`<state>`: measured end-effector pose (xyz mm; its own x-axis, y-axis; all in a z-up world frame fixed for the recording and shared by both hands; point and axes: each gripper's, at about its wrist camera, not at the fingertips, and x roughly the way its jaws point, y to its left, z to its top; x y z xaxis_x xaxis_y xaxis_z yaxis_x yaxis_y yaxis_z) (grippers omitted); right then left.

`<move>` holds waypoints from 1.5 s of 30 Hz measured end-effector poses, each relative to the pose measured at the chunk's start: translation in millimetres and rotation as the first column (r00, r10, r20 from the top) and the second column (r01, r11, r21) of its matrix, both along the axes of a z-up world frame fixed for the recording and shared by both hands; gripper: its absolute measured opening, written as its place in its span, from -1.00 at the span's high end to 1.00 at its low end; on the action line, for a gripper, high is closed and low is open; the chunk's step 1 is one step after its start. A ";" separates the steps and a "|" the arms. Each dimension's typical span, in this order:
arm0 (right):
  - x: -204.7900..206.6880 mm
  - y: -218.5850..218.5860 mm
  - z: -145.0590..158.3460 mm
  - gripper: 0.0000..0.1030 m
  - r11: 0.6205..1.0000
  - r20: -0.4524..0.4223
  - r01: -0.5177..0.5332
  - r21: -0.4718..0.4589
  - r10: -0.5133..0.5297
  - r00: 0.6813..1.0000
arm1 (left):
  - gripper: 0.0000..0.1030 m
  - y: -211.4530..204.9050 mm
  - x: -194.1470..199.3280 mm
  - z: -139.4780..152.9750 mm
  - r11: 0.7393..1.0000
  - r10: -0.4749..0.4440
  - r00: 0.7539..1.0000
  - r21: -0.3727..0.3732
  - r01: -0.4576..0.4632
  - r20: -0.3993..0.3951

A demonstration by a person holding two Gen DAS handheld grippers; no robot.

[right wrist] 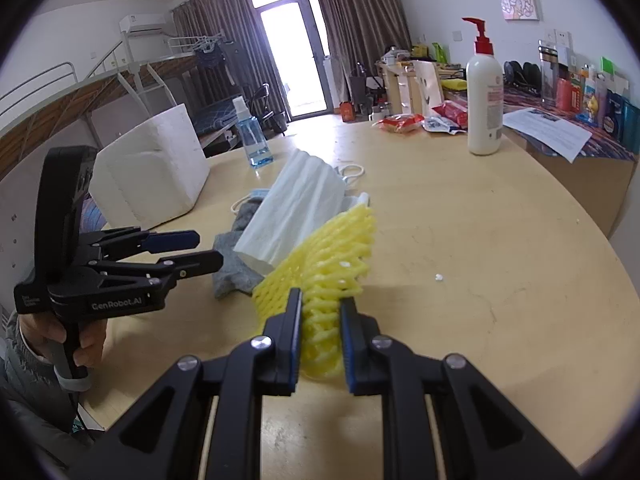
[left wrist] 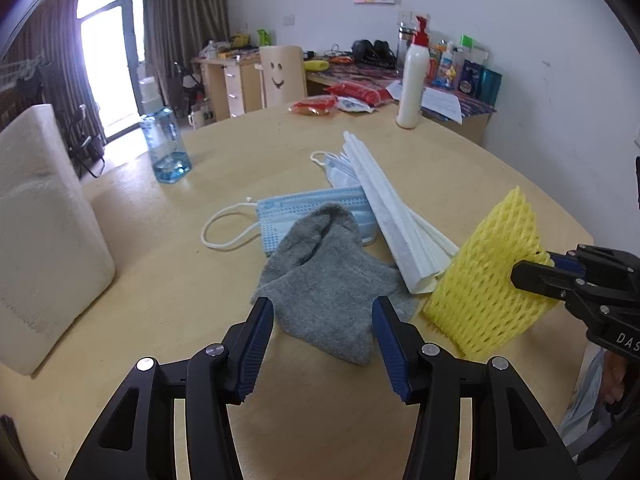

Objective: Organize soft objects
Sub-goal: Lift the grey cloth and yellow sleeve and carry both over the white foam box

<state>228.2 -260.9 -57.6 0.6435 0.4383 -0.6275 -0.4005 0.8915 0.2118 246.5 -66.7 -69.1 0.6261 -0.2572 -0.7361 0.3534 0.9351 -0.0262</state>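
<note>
- Right gripper (right wrist: 320, 332) points down at a slant over the near edge of the tabletop (right wrist: 480, 240), pads pinching the yellow foam net (right wrist: 332, 256) at its near end.
- The net stands up off the wood, tilted, its far end leaning toward the folded white tissue stack (right wrist: 296, 208).
- Left gripper (left wrist: 322, 340) hangs angled downward over the near part of the tabletop, jaws spread apart with nothing pressed between the pads.
- Grey sock (left wrist: 328, 280) lies flat just beyond those spread fingers, its near end showing between them, not gripped.
- In the right wrist view a hand (right wrist: 80, 344) grips the left tool's handle from below, at the tabletop's left edge, fingers wrapped round it.
- The sock overlaps the blue face mask (left wrist: 304, 216) toward the middle of the tabletop; the tissue stack lies slantwise over the mask's right end.
- White foam block (left wrist: 44, 236) sits at the left edge, blue spray bottle (left wrist: 166, 144) behind it, lotion pump bottle (left wrist: 412, 84) at the far edge.
</note>
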 end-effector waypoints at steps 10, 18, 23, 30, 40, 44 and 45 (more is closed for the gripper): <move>2.0 -5.4 -3.4 0.60 1.000 -0.015 0.015 0.015 -0.015 1.000 | 0.04 -13.4 9.9 -15.6 0.998 -0.032 0.999 0.060 0.034 -0.044; -0.3 -6.9 -3.2 0.60 1.000 -0.008 0.014 0.015 -0.014 1.000 | 0.69 -16.0 12.1 -16.8 0.996 -0.022 0.999 0.090 0.024 -0.027; -2.0 -10.1 -0.5 0.60 0.999 -0.001 0.022 0.028 -0.022 1.000 | 0.70 -14.5 5.9 -7.5 0.997 -0.029 1.000 0.068 0.028 0.005; -7.8 -11.8 10.6 0.60 0.998 0.043 0.019 0.056 -0.021 0.999 | 0.70 4.6 -7.9 31.7 1.000 0.011 0.993 -0.013 -0.010 0.116; -12.3 -10.8 28.2 0.60 0.996 0.093 0.036 0.080 -0.043 0.995 | 0.70 19.2 -36.7 63.9 0.996 0.050 0.969 -0.086 -0.030 0.243; -13.3 -7.4 35.5 0.60 0.996 0.120 0.029 0.088 -0.039 0.992 | 0.70 27.0 -47.4 71.2 0.993 0.085 0.955 -0.109 -0.056 0.283; -13.9 -7.1 37.2 0.60 0.996 0.128 0.025 0.090 -0.036 0.991 | 0.70 29.8 -51.3 74.2 0.991 0.099 0.948 -0.115 -0.067 0.302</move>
